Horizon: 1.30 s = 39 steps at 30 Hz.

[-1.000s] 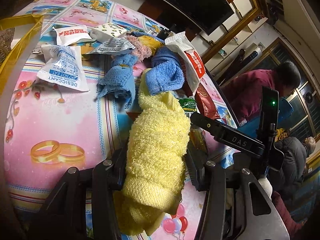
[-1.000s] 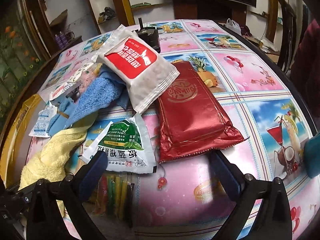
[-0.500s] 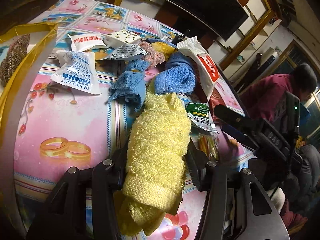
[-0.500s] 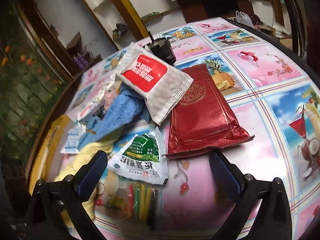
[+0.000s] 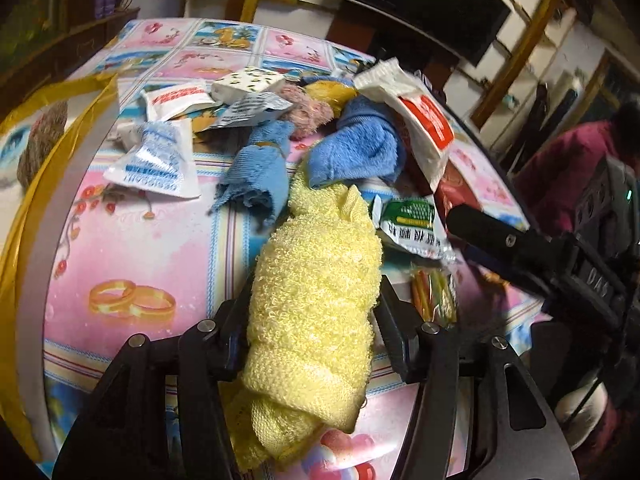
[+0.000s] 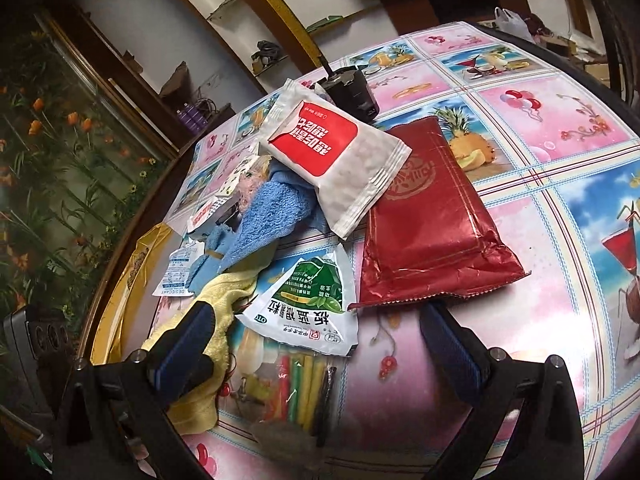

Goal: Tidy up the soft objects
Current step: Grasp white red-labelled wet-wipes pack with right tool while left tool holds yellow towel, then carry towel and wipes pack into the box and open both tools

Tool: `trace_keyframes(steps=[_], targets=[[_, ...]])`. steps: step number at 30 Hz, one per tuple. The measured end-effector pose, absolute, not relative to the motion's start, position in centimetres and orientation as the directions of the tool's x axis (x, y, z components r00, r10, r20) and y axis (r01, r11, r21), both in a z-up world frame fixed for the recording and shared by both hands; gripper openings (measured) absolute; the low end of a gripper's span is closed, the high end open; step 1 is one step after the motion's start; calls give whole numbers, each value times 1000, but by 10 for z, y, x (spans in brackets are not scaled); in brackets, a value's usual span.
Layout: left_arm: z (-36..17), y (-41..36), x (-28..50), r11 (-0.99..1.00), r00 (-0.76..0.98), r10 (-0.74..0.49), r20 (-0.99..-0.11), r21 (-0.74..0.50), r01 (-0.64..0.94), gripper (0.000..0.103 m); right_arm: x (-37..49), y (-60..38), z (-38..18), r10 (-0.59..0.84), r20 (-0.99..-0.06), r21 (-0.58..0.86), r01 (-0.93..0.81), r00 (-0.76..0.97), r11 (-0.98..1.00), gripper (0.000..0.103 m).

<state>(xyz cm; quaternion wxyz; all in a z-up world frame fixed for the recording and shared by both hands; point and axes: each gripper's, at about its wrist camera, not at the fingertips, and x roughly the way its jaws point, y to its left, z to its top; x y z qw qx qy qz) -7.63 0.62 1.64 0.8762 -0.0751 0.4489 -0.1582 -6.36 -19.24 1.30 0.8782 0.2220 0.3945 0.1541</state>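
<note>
A rolled yellow towel [image 5: 316, 264] lies lengthwise between the fingers of my left gripper [image 5: 312, 304]. The jaws are opening, though both pads still touch the roll's sides. Its lower end hangs below the fingers, over the table's near edge. Beyond it lie a blue towel [image 5: 356, 148], a lighter blue cloth [image 5: 260, 168] and a pink fluffy item [image 5: 308, 114]. My right gripper [image 6: 316, 312] stands wide open and grips nothing. It hovers over a green-and-white packet [image 6: 308, 304] and a pack of coloured straws [image 6: 304, 384]. Its left finger is beside the yellow towel [image 6: 224, 292].
Packets mix with the cloths: a desiccant sachet [image 5: 156, 164], a red-and-white bag [image 6: 336, 152] and a red foil pouch [image 6: 428, 216]. A yellow-rimmed container [image 5: 48, 184] stands at the left. A black device [image 6: 352, 92] sits behind the pile. A person in maroon [image 5: 568, 168] sits at the right.
The left gripper has tipped and shifted with the yellow towel still between its fingers, which now stand slightly wider. The right gripper has rolled, so its view is tilted.
</note>
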Motion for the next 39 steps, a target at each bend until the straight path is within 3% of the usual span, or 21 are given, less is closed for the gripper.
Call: trace_keyframes(steps=[4,6,9,17,21,27,28,30,31,32,39], targets=[[16,-9,-71,940,530,-332,-781,-228,253,55,-65,-198,13,469,-614,543,-92,635,835,102],[16,-14,-70,937,522,-331,-786,-210,278,47,-68,-202,13,484,-605,568,-83,632,819,102],[23,-8,-78,909,503,-398,-767,-259,325,45,-78,-208,21,479,-577,574,-89,662,814,102],[53,63,-101,839,554,-538,-635,-462,287,45,-50,-179,82,244,-656,230,-119,714,966,102],[54,87,-105,829,566,-545,-618,-500,252,45,9,-166,84,158,-704,80,-144,692,986,102],[50,102,-110,833,570,-534,-625,-506,225,45,47,-150,70,109,-736,-11,-173,668,985,101],[50,101,-109,832,568,-535,-626,-507,225,45,47,-149,67,100,-739,-24,-174,667,984,97],[50,101,-109,829,565,-540,-624,-511,228,45,47,-147,62,100,-748,-33,-187,656,982,76],[50,101,-109,827,566,-542,-621,-513,229,45,50,-147,60,111,-761,-20,-194,640,981,55],[51,101,-110,822,568,-548,-614,-520,230,45,51,-148,58,121,-770,-2,-193,627,981,46],[74,124,-119,776,618,-579,-532,-591,219,45,22,-163,86,203,-703,104,-183,681,978,44]])
